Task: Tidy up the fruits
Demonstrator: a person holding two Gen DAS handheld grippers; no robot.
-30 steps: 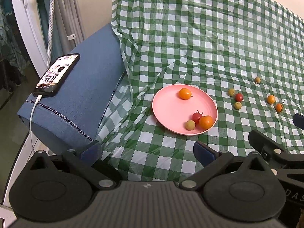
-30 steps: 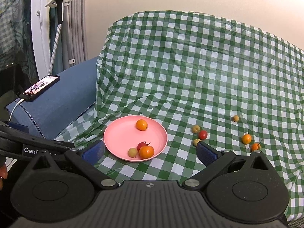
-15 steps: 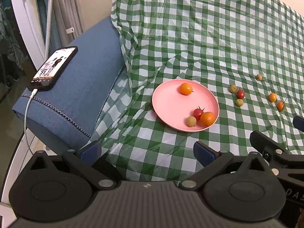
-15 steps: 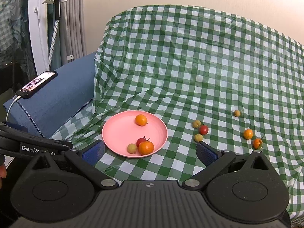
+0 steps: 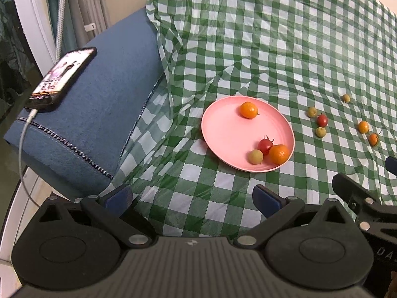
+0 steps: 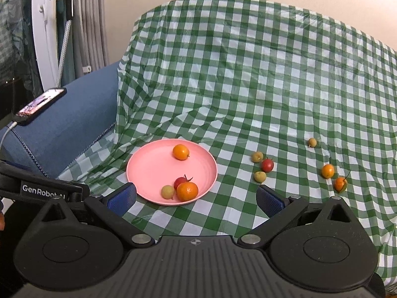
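A pink plate (image 5: pixel 223 134) (image 6: pixel 151 166) lies on the green checked cloth. On it are an orange fruit (image 5: pixel 248 110) at the far side and, at the near rim, a red tomato (image 5: pixel 265 145), an orange (image 5: pixel 279 154) and a yellow-green fruit (image 5: pixel 255 156). To the right on the cloth lie several loose small fruits: a red tomato (image 6: pixel 267 165), yellow-green ones (image 6: pixel 259 176), orange ones (image 6: pixel 327 171). My left gripper (image 5: pixel 192 200) is open and empty, short of the plate. My right gripper (image 6: pixel 196 198) is open and empty, near the plate's front rim.
A blue cushion (image 5: pixel 99 104) lies left of the cloth with a phone (image 5: pixel 63 75) on a cable on it. A white frame and grey curtains (image 6: pixel 82 24) stand at the far left. The cloth (image 6: pixel 248 74) rises up a backrest behind the plate.
Both grippers have lifted and eased forward a little; the plate and fruits sit slightly higher in both views. Nothing was taken hold of or moved on the cloth.
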